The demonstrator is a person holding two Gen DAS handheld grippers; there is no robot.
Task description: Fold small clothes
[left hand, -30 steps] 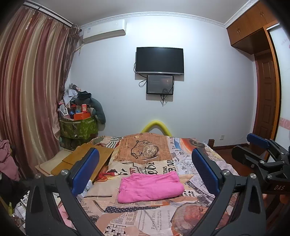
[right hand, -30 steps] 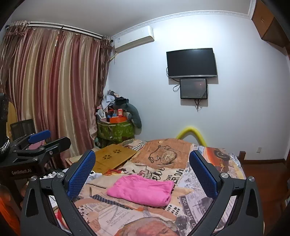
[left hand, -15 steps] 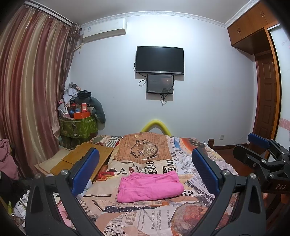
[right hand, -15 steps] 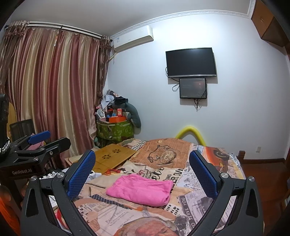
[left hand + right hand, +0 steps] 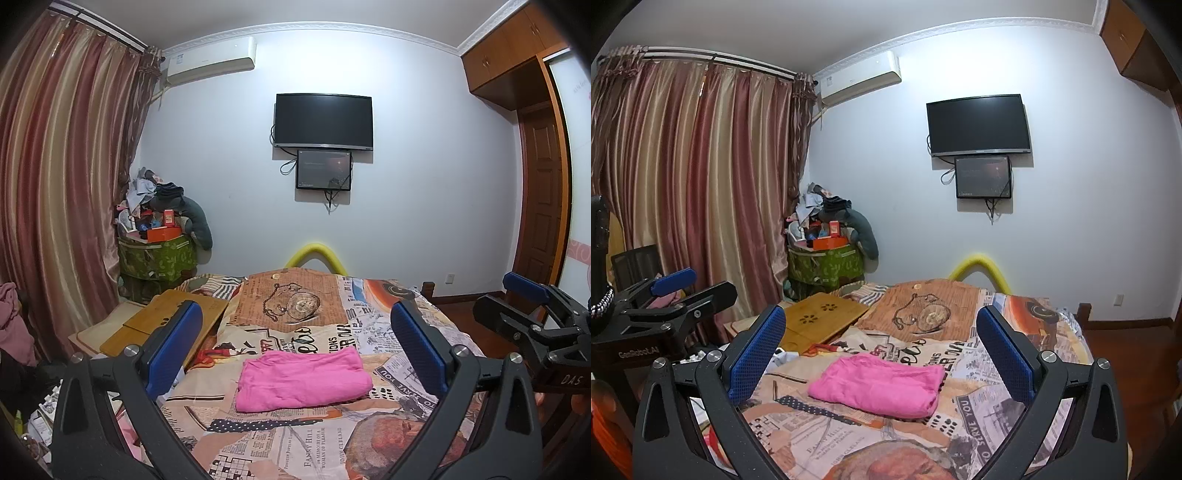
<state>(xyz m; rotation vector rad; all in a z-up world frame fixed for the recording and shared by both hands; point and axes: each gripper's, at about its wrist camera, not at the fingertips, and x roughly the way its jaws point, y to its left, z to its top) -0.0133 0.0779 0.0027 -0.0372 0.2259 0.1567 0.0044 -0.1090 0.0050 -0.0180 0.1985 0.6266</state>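
Both the left gripper (image 5: 295, 347) and right gripper (image 5: 881, 345) hover with jaws wide apart and empty, above the folded pink cloth (image 5: 301, 380) lying at centre frame on the newspaper-print bed (image 5: 295, 450).

Home bedroom. Before me, a bed (image 5: 295, 435) under a newspaper-print cover; on the wall beyond its foot, a television (image 5: 323, 121); left of the bed, striped curtains (image 5: 62, 184); right of it, a wooden wardrobe (image 5: 517, 55).

folded pink garment (image 5: 877, 386) on bed (image 5: 960, 435)
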